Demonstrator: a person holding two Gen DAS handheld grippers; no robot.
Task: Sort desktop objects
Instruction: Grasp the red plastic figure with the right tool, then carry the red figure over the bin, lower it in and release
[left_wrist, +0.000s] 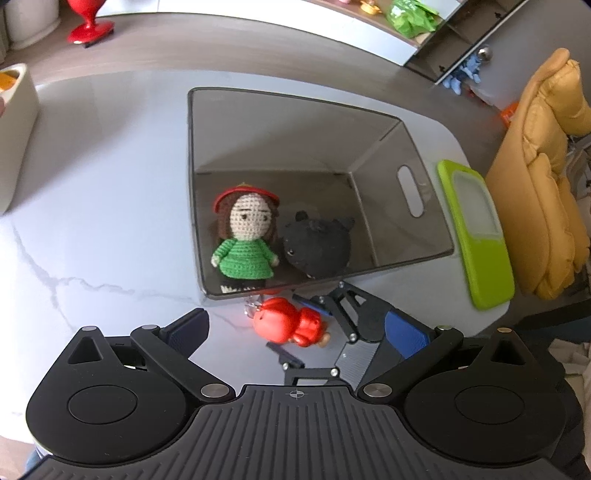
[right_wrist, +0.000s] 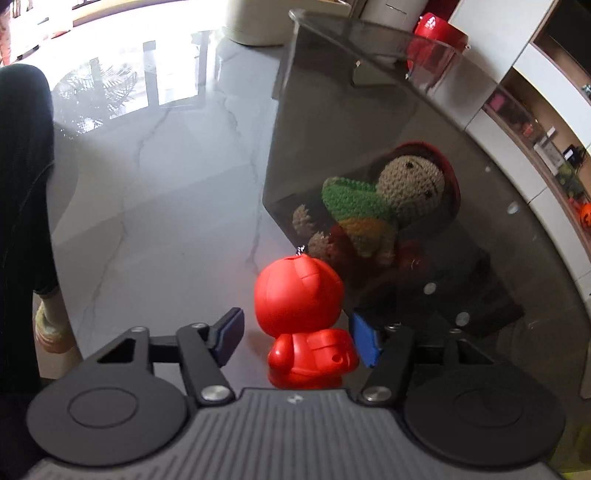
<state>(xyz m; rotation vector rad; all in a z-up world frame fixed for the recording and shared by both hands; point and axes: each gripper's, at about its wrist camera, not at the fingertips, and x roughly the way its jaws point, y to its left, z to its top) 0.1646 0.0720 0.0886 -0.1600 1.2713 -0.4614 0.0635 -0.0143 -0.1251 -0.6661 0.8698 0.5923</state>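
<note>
My right gripper (right_wrist: 297, 336) is spread around the red toy (right_wrist: 301, 317), not pinching it. The toy is glossy plastic, with a big round head, a small body and a keyring on top, lying on the table (left_wrist: 110, 184) just beside the smoky bin (left_wrist: 373, 110). My left gripper (left_wrist: 295, 332) hangs spread, holding nothing.
</note>
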